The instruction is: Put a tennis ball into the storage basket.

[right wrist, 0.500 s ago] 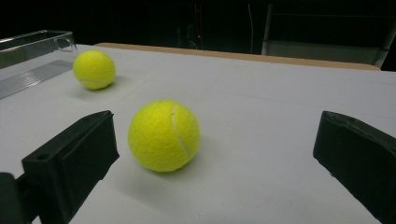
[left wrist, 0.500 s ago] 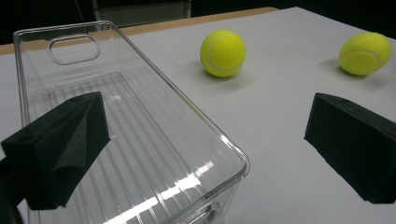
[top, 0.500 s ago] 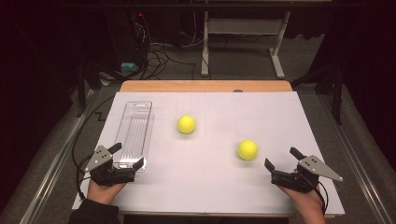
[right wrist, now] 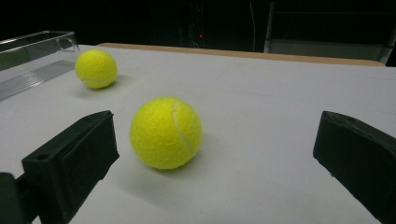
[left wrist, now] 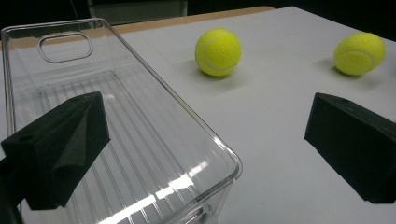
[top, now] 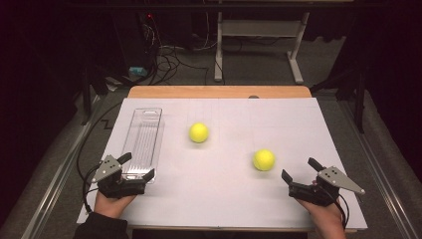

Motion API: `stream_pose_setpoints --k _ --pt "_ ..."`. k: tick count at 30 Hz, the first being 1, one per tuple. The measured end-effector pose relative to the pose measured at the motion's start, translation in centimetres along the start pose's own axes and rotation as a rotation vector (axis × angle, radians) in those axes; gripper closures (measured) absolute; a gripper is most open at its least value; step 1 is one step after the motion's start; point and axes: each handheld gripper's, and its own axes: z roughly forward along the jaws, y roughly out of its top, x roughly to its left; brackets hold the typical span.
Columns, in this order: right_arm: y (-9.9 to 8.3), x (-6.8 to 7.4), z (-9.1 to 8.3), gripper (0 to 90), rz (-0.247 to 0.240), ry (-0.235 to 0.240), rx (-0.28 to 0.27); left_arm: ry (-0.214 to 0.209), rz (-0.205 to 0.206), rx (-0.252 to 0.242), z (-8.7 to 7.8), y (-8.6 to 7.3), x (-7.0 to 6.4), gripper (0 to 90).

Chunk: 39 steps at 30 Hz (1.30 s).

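Right gripper view: near ball (right wrist: 166, 133) just ahead of right gripper (right wrist: 210, 163), wide open, empty. Left gripper (left wrist: 201, 154) also open, empty, at tray (left wrist: 140, 135). Approach step; next, advance and close around ball.

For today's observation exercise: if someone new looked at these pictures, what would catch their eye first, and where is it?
Two bright yellow tennis balls stand out on the white table top: the far ball near the middle, and the near ball just ahead of the open right gripper. At the left lies a clear plastic tray, empty, with the open left gripper at its near end.
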Motion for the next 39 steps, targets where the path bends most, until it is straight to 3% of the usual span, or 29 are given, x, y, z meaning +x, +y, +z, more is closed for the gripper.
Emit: stream_pose_setpoints --k 4,14,24,35,39 --pt "-0.1 0.0 0.1 0.0 0.005 0.004 0.010 -0.012 -0.009 0.001 0.1 0.3 -0.2 0.6" --pt "-0.1 0.0 0.3 0.0 0.000 0.012 0.015 -0.073 0.020 0.009 1.0 1.4 -2.1 0.6" --pt "-0.2 0.0 0.4 0.0 0.001 0.022 0.018 -0.125 0.050 0.036 3.1 2.4 -4.1 0.6" --pt "-0.2 0.0 0.3 0.0 -0.002 0.022 0.018 -0.167 0.095 0.098 5.5 3.2 -6.1 0.6" --pt "-0.3 0.0 0.3 0.0 -0.002 0.023 0.019 -0.177 0.112 0.149 6.2 3.4 -6.7 0.6"
